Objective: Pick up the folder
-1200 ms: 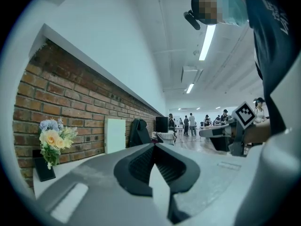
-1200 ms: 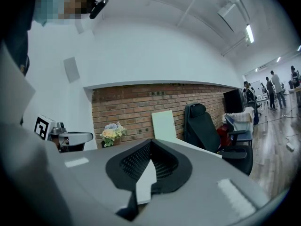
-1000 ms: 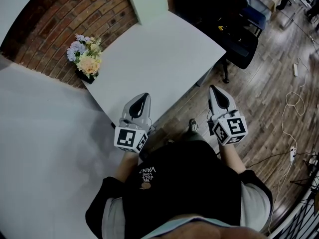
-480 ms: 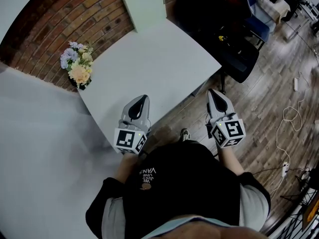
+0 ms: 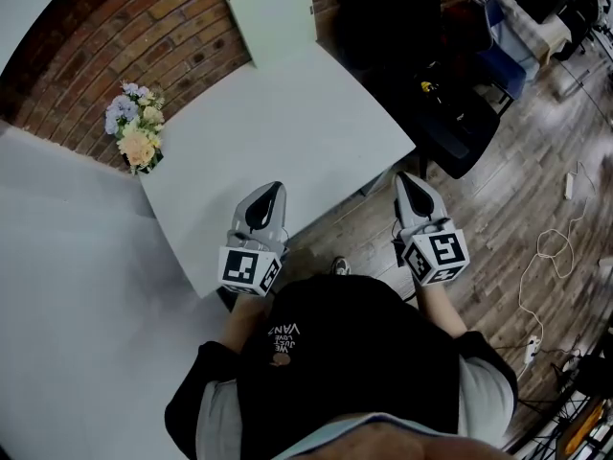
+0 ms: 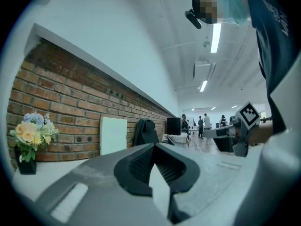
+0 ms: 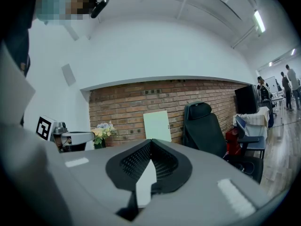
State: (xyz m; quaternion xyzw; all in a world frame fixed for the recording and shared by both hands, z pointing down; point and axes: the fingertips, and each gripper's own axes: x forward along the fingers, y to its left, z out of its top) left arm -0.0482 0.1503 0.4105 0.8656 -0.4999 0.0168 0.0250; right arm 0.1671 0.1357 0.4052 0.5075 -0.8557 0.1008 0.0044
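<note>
Pale green folder [image 5: 273, 12] propped upright at bench [image 5: 287, 123] far edge, against brick wall. Flowers [image 5: 134, 134] at bench's left corner. Left tongs [image 5: 275, 189] over bench's near edge, right tongs [image 5: 406, 179] just off its right corner, both pressed together, empty. Upside-down shirt print [image 5: 285, 333], partly legible: "LOVE", "VAN". Distant people [image 6: 207, 121] beyond bench, in left gripper view only.

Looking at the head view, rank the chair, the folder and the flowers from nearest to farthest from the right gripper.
From the right gripper:
1. Chair, close ahead on the right.
2. Folder, upright at the table's far edge.
3. Flowers, at the table's left corner.
</note>
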